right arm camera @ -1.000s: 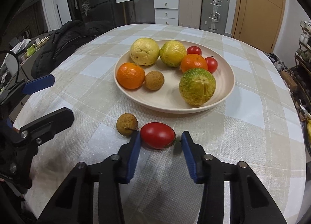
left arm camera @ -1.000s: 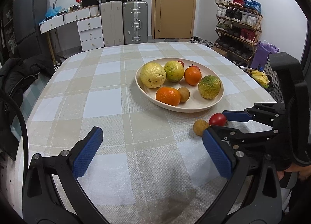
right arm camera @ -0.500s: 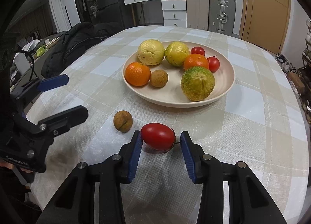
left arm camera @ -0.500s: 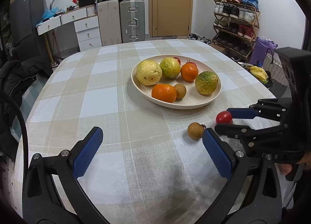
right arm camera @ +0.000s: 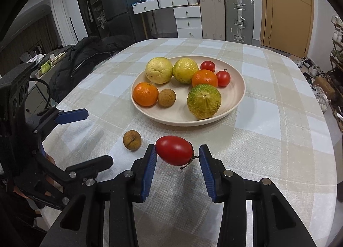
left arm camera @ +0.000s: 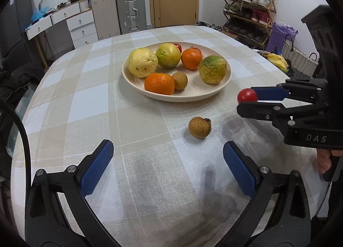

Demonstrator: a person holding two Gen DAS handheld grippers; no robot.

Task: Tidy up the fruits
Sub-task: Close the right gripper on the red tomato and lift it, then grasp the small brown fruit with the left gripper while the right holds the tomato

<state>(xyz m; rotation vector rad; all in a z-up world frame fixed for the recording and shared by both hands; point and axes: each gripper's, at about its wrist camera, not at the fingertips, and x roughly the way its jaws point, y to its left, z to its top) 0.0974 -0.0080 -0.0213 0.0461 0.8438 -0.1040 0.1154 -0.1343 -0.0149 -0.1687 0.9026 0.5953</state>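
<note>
- Right gripper [right arm camera: 175, 157]: clamped on a red tomato [right arm camera: 174, 150], held clear of the counter [right arm camera: 268, 139].
- Left gripper [left arm camera: 168, 166]: fingers wide apart, empty (brown longan [left arm camera: 199, 127] lies just ahead).
- Plate [right arm camera: 235, 107]: holds the remaining fruit.

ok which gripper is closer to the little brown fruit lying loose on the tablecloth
Left. The left gripper sits open just short of the brown fruit, which lies ahead of its right finger. The right gripper, shut on the red tomato, is off to the fruit's side.
</note>
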